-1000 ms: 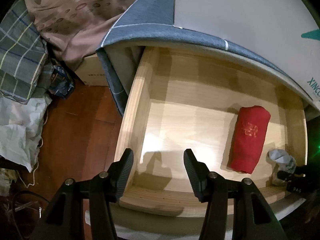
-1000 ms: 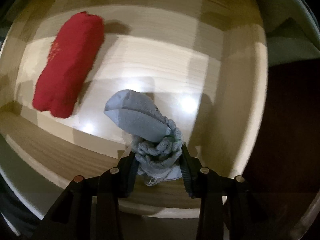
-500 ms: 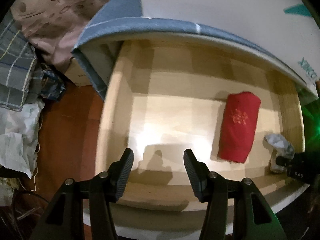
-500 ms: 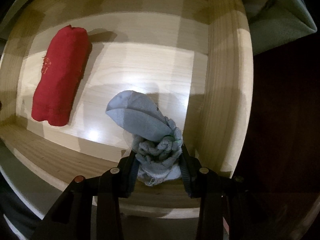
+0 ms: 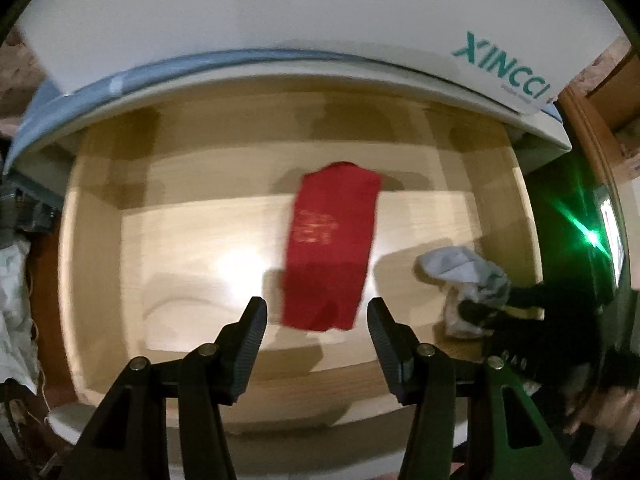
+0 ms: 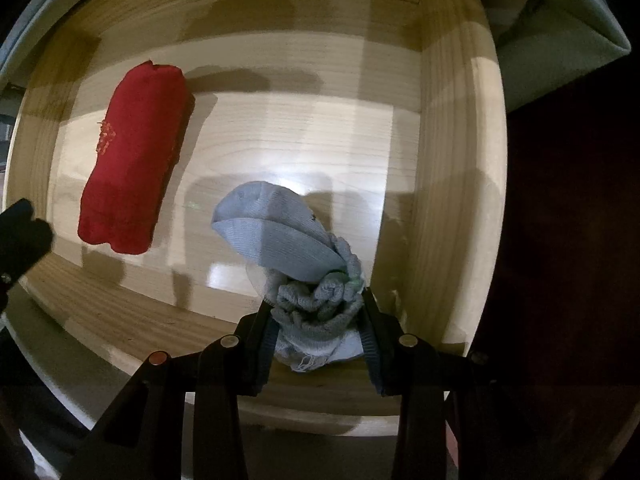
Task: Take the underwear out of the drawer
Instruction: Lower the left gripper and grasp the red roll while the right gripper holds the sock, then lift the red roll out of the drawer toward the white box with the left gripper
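A light wooden drawer [image 5: 100,240] is pulled out under a white mattress [image 5: 280,8] with green letters "XINCCI" [image 5: 506,68]. The room is dark. A red folded underwear [image 5: 330,252] lies flat on the drawer floor. The left gripper [image 5: 316,316] hangs wide open above it, holding nothing. The right gripper [image 6: 318,320] squeezes a grey bundled cloth [image 6: 296,248] near the drawer's right wall.

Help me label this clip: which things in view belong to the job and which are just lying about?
In the job:
wooden drawer
red folded underwear
grey bundled garment, gripped by right gripper
left gripper, open

Lying about:
white mattress
crumpled white cloth
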Demonstrator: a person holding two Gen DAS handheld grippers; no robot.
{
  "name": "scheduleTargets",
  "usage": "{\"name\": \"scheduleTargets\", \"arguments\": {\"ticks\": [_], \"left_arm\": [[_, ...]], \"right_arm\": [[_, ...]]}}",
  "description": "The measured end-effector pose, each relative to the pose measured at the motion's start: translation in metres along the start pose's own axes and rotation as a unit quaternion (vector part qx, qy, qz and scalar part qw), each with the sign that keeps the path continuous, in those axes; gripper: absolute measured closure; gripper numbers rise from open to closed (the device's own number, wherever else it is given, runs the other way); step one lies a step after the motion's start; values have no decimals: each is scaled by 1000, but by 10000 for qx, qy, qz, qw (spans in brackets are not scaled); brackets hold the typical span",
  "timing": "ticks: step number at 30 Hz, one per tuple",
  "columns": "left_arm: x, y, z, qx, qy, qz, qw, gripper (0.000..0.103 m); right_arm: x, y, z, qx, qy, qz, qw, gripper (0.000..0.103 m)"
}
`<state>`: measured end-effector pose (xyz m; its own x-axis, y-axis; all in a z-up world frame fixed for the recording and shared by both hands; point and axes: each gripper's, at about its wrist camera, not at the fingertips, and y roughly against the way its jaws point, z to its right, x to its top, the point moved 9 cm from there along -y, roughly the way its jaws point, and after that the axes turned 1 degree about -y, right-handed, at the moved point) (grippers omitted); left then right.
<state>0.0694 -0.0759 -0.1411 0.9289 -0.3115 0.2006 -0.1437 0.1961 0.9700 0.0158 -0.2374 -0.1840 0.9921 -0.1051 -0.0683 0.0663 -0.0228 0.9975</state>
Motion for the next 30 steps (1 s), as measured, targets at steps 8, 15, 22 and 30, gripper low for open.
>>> {"name": "scheduleTargets", "arguments": {"ticks": [8, 15, 22, 30], "left_arm": [[19, -35, 12, -26, 179, -237, 9996, 50], [25, -64, 8, 332, 119, -511, 9981, 49], [25, -76, 1, 254, 225, -800, 9962, 49], [18, -71, -15, 304, 157, -866, 9957, 67]], "right_arm": [[0, 11, 13, 141, -37, 31, 9999, 68], [2, 25, 16, 237, -72, 39, 9997, 68], [4, 34, 17, 243, -74, 29, 9997, 68], [4, 25, 17, 225, -89, 23, 9997, 68]]}}
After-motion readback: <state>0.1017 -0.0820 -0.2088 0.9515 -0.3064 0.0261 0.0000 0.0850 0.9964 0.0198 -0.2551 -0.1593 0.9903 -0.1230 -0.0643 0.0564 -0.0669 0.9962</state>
